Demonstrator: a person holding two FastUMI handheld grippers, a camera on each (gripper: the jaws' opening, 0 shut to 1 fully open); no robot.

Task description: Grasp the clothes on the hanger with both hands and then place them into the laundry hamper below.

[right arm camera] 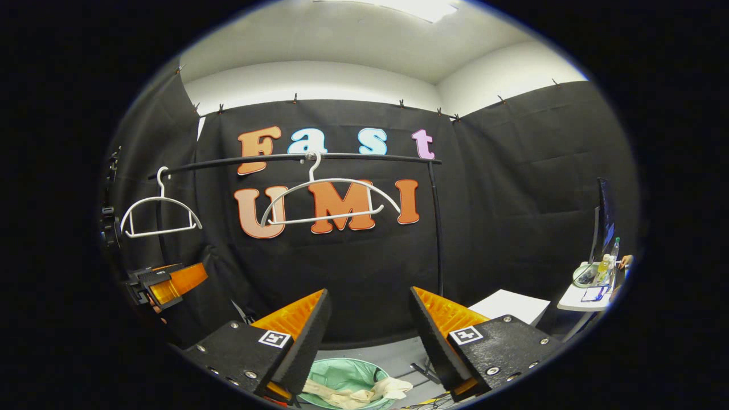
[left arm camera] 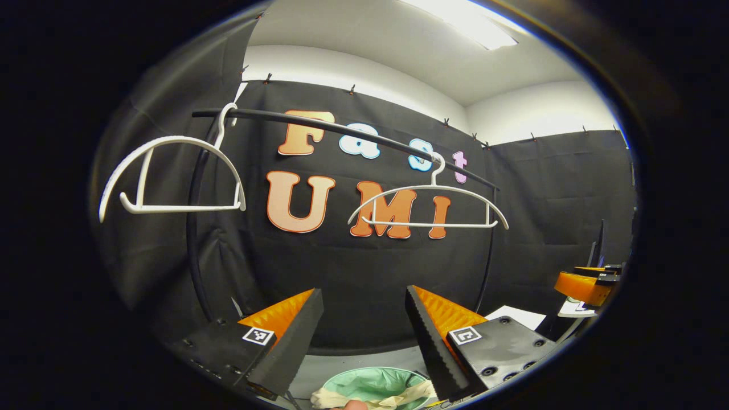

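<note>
In the left gripper view the left gripper [left arm camera: 364, 336] stands with its two fingers spread wide and nothing between them. Low between those fingers, near the bottom edge, sits the round pale-green laundry hamper [left arm camera: 364, 380], and across its near rim lies the cream-coloured garment [left arm camera: 373, 397], a soft, crumpled strip of thin cloth folded over itself. Farther off hangs a curved black clothes rail [left arm camera: 342, 129], with a bare white plastic hanger [left arm camera: 171, 173] at its left end and a second bare white hanger [left arm camera: 428, 206] toward the right. At the right edge of this view the other gripper [left arm camera: 586, 285] shows, well apart.

In the right gripper view the right gripper [right arm camera: 367, 336] is likewise wide, its fingers far apart and gripping nothing. Below and between them the pale-green hamper [right arm camera: 342, 376] appears again, with the cream garment [right arm camera: 356, 394] draped over its near edge, one end trailing out to the right in a rumpled fold. The black rail [right arm camera: 296, 158] crosses the far wall, one white hanger [right arm camera: 159, 213] at its left, the other [right arm camera: 327, 196] near the middle, tilted. At the far right a small white table [right arm camera: 592, 296] carries a bottle and other small items.
</note>
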